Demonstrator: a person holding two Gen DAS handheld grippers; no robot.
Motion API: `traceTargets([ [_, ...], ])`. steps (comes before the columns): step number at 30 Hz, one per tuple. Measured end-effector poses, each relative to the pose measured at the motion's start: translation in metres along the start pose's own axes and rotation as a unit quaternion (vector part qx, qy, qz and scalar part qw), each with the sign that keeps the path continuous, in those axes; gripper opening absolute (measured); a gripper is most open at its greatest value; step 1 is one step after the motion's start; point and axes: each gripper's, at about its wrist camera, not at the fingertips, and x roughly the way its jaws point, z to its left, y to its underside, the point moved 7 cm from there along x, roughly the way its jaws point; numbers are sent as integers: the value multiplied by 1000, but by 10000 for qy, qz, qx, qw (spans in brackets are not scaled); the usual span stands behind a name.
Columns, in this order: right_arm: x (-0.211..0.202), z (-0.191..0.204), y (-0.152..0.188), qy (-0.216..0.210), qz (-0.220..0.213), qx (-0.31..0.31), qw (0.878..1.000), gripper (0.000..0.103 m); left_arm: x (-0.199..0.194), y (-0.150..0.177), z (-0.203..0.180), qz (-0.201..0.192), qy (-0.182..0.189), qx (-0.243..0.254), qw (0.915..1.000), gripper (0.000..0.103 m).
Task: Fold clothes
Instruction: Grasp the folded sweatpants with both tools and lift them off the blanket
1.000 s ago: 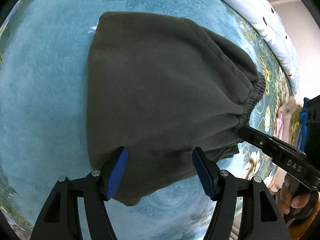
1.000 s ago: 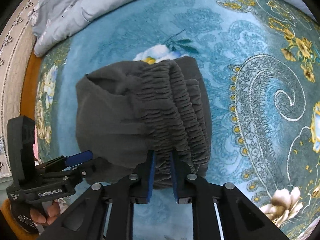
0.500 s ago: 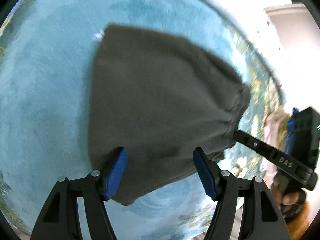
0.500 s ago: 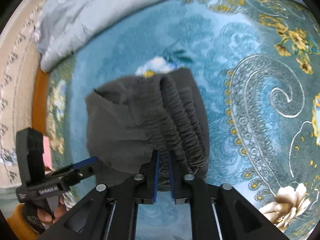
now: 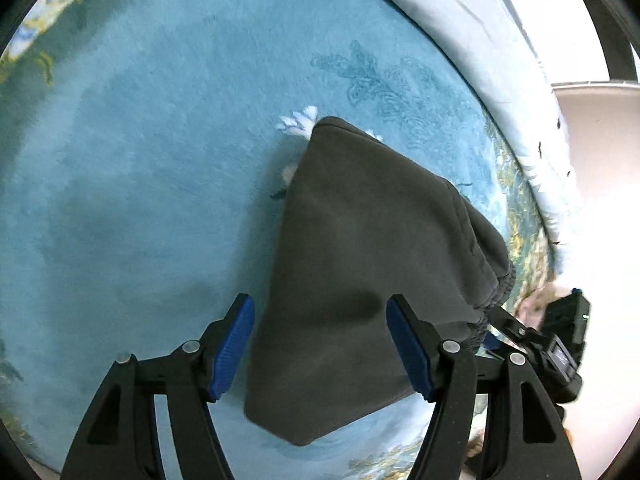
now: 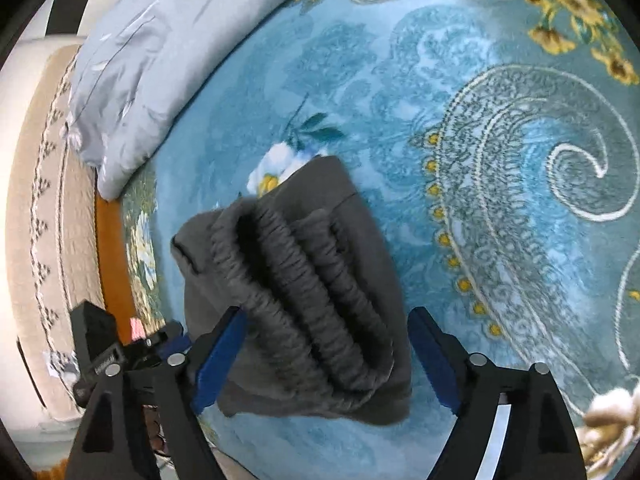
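A dark grey garment with an elastic waistband lies folded into a compact bundle [image 5: 360, 264] on the teal patterned blanket [image 5: 140, 160]. In the right wrist view its gathered waistband [image 6: 304, 300] faces me. My left gripper [image 5: 326, 346] is open, its blue pads above the near edge of the bundle without holding it. My right gripper [image 6: 326, 360] is open, its pads on either side of the waistband end and clear of the cloth. The right gripper also shows in the left wrist view [image 5: 536, 344] at the bundle's right side, and the left gripper in the right wrist view [image 6: 120, 352] at lower left.
A pale blue-grey pillow [image 6: 152, 52] lies along the far edge of the blanket, also seen in the left wrist view [image 5: 480, 40]. A beige patterned headboard cover [image 6: 48, 200] and an orange wooden edge [image 6: 112, 260] are at the left.
My right gripper was shut on the waistband and has opened and let it go. Both grippers have pulled back, so the bundle looks smaller and farther away.
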Motion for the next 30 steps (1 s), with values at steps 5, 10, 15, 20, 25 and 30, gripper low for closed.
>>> traceTargets([
  [5, 12, -1, -6, -338, 162, 96, 9993, 92, 11, 5, 0, 252, 216, 71, 9994, 74],
  [10, 24, -3, -12, -591, 302, 168, 9977, 94, 11, 5, -7, 313, 473, 97, 9983, 77],
  [15, 30, -7, -15, -669, 344, 231, 9969, 97, 20, -2, -12, 360, 514, 128, 9979, 77],
  [20, 40, 7, -20, -811, 459, 169, 9955, 99, 35, -6, -8, 484, 667, -88, 9966, 83],
  [25, 45, 9, -22, -742, 536, 94, 9958, 100, 37, -6, -9, 482, 701, -132, 9963, 83],
  [30, 44, 4, -20, -706, 514, 208, 9960, 100, 39, -9, -11, 505, 636, -199, 9965, 83],
])
